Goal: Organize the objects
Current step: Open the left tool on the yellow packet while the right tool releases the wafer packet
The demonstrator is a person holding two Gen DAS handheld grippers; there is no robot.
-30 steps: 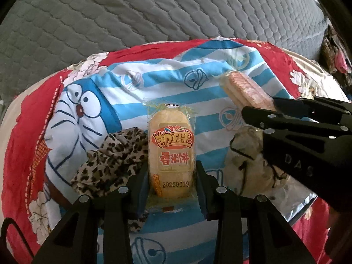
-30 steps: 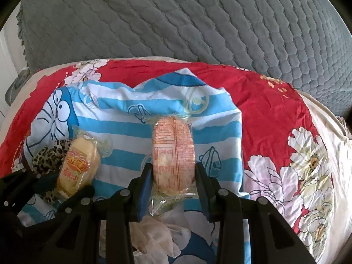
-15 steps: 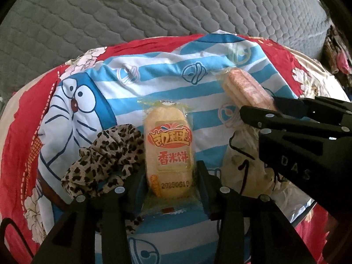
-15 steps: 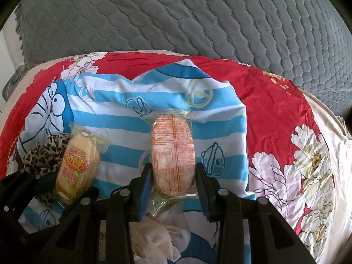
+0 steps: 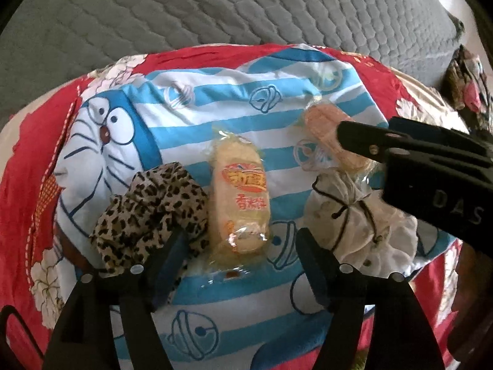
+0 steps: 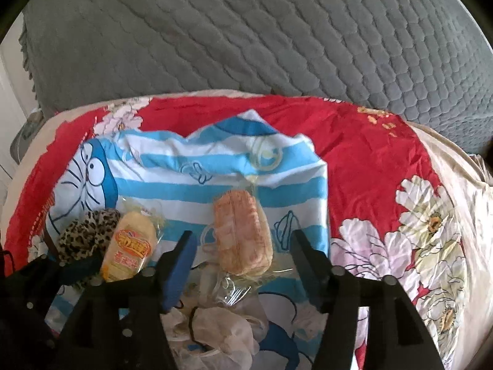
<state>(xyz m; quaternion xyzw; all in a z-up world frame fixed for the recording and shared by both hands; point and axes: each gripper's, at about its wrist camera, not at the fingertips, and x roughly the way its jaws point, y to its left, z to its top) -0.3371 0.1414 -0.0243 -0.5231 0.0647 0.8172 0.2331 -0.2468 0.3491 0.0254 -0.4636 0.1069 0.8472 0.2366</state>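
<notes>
Both grippers have released: left gripper (image 5: 238, 256) and right gripper (image 6: 242, 257) spread around rice-cracker packets (image 5: 240, 197) on the Doraemon cloth (image 5: 215, 92), grey quilt (image 6: 246, 37) beyond.

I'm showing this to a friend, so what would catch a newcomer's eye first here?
Probably the two wrapped rice crackers on the blue-striped cartoon cloth: the yellow rice cracker pack lying between the open left gripper, and the orange rice cracker pack between the open right gripper. A leopard-print scrunchie lies left of the yellow pack.

Left tongs (image 5: 238, 246) agape around yellow rice-cracker packet (image 5: 240, 197) on striped cloth (image 5: 215, 92).
</notes>
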